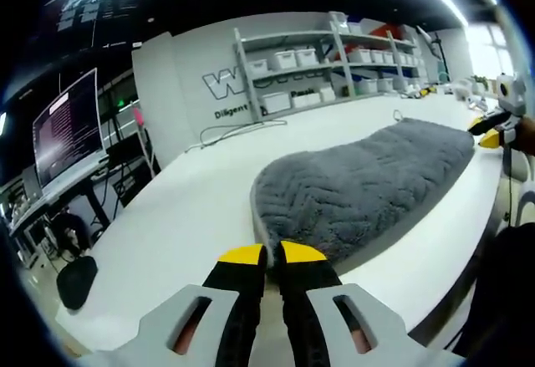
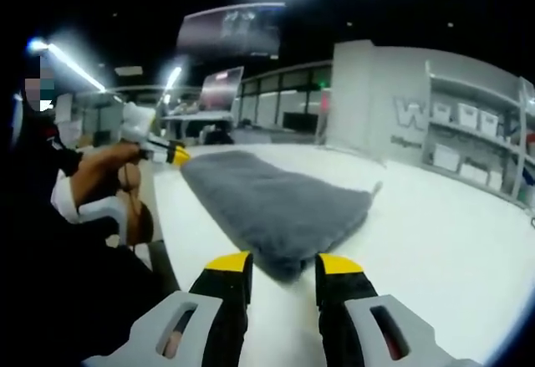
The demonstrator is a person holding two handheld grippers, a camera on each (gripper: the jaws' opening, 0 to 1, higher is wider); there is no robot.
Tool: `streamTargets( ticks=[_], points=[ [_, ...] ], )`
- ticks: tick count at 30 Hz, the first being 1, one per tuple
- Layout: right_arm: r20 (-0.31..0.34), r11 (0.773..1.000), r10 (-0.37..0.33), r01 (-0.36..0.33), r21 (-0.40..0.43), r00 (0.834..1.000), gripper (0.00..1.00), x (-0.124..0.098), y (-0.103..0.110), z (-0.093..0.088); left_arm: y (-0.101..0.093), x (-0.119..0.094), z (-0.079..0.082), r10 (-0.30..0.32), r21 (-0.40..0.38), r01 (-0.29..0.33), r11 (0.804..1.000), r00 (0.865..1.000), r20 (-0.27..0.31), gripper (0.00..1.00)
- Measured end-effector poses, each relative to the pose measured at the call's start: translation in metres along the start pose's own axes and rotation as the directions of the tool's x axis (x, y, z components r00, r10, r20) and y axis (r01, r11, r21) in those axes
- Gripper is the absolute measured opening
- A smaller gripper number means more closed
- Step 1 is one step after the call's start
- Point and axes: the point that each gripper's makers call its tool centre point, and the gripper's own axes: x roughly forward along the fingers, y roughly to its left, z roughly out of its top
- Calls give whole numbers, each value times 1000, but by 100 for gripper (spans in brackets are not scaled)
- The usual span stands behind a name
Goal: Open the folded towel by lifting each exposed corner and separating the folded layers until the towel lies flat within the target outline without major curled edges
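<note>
Yellow-tipped jaws of the left gripper are pressed together at the near edge of the grey towel, though whether fabric is pinched between them cannot be told. At the opposite end, the right gripper stands with its jaws parted, just short of the folded corner. The towel lies folded in a long strip near the edge of a white table, with storage shelves and a monitor beyond.
</note>
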Motion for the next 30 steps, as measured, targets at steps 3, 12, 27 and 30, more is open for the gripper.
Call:
streamTargets(
  ticks=[3,12,27,30],
  points=[
    [1,1000,-1,1,13,1000,24,0,0,-1,0,0,0,2,-7,-2,1000,1000,1,6],
    [7,998,13,-13,53,1000,17,2,5,-2,0,2,0,10,-18,-10,1000,1000,-2,6],
    [12,997,-15,14,71,1000,7,1,5,-3,0,3,0,14,-10,-14,1000,1000,-6,6],
    [13,997,-24,23,73,1000,3,2,4,-3,-1,3,0,15,-10,-15,1000,1000,-7,6]
  ],
)
